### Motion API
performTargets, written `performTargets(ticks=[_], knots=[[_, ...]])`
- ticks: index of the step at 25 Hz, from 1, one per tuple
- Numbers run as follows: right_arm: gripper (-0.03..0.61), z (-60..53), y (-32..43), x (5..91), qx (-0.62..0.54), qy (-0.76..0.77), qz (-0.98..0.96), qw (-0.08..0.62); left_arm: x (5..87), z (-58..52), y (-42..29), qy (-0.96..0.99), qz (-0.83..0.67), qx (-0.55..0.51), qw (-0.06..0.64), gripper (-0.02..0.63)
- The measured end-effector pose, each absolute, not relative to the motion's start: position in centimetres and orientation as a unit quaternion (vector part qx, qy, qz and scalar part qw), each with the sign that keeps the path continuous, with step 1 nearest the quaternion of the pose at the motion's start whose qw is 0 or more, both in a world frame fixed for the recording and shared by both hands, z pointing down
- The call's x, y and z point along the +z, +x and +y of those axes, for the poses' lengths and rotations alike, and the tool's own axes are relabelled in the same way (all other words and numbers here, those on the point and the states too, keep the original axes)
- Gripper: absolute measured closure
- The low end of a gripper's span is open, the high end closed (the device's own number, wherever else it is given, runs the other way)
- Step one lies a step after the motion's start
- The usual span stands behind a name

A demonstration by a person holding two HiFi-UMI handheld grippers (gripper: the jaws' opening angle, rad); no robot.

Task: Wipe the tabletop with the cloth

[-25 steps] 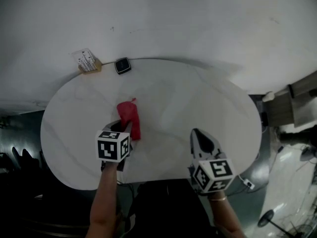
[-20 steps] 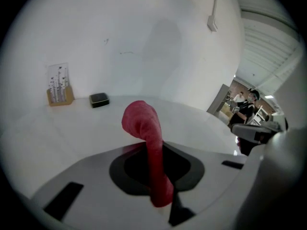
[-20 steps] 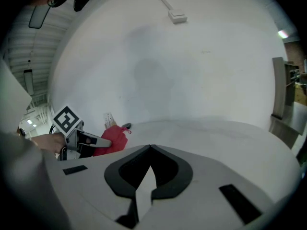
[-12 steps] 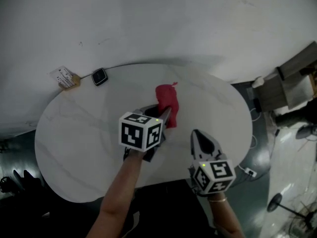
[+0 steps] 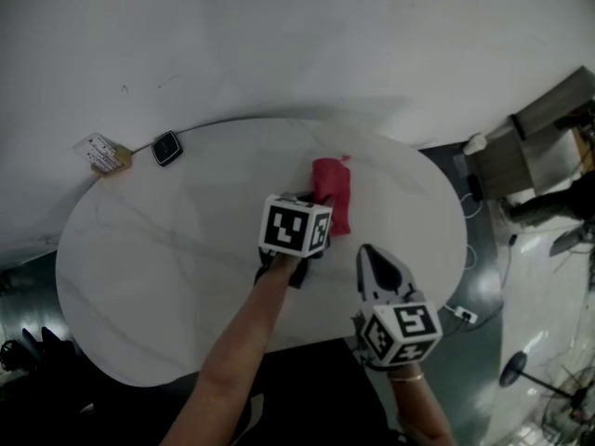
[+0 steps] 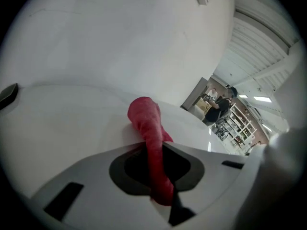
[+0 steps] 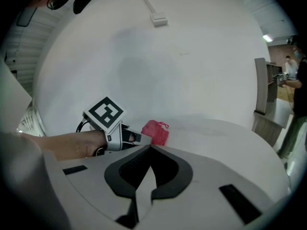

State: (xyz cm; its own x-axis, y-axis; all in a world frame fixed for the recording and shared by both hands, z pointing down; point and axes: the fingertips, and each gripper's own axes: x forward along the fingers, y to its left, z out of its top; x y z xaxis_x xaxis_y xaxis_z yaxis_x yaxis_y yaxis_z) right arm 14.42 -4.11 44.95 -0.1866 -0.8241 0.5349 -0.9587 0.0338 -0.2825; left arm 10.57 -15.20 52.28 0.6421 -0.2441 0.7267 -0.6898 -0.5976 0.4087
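Moved since a second earlier: your left claw [image 5: 314, 214] swept the red cloth [image 5: 333, 193] rightward across the tabletop [image 5: 158, 249], from the middle left to a spot ahead of your right claw [image 5: 369, 258]. That right claw kept its station at the near edge.

Item 1, left claw: jaws clamped on the red cloth. The left gripper view showed a twisted rope of fabric running down between the two jaws.

Item 2, red cloth: one end pinched in the left claw. The bunched remainder lay just beyond the tips, resting on the tabletop.

Item 3, right claw: jaws together on nothing. It was parked behind and to the right of the left claw, near it but apart, and took no part in the work.

Item 4, tabletop: white, oval and faintly veined. No dirt could be made out.

Item 5, small black device [image 5: 166, 148] and card stand [image 5: 100, 152]: both well off to the left claw's left, by the far rim.

Step in hand, as judged: you were mid-stroke in the wipe, near the right end of a pass.

Next move, as judged: you needed to reverse and draw the cloth back toward the left. Keeping the left claw low would hold the bunched end pressed flat, since only a narrow strip of cloth seemed to meet the surface. The area near the device and stand would call for care.
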Motion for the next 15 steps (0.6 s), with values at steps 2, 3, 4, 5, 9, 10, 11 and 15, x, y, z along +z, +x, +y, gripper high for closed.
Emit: performTargets(ticks=[2, 3, 4, 5, 9, 10, 11, 15], knots=[[0.575, -4.6, 13.9, 45.0, 0.298, 0.621, -0.716, 0.115, 52.5, -15.7, 8.2, 0.828, -0.297, 0.317, 0.355, 0.563], [0.575, -4.9, 13.6, 44.9, 0.298, 0.617, -0.719, 0.115, 52.6, -16.1, 6.7, 0.824, -0.309, 0.314, 0.356, 0.563], [0.577, -5.2, 13.2, 45.0, 0.298, 0.612, -0.723, 0.116, 52.7, -16.5, 5.1, 0.819, -0.324, 0.311, 0.356, 0.563], [0.575, -5.5, 12.7, 45.0, 0.298, 0.606, -0.728, 0.117, 52.7, -16.9, 3.4, 0.814, -0.338, 0.307, 0.359, 0.563], [0.575, -6.4, 10.2, 44.9, 0.296, 0.58, -0.749, 0.12, 52.8, -17.8, -3.3, 0.789, -0.388, 0.289, 0.378, 0.563], [0.575, -6.6, 9.5, 44.8, 0.295, 0.572, -0.756, 0.122, 52.8, -17.8, -4.8, 0.783, -0.399, 0.285, 0.383, 0.561], [0.575, -6.8, 8.9, 44.6, 0.292, 0.564, -0.762, 0.123, 52.8, -17.8, -6.3, 0.777, -0.41, 0.282, 0.385, 0.561], [0.575, -7.3, 6.5, 44.5, 0.286, 0.539, -0.781, 0.131, 52.8, -17.5, -11.5, 0.756, -0.452, 0.273, 0.387, 0.561]])
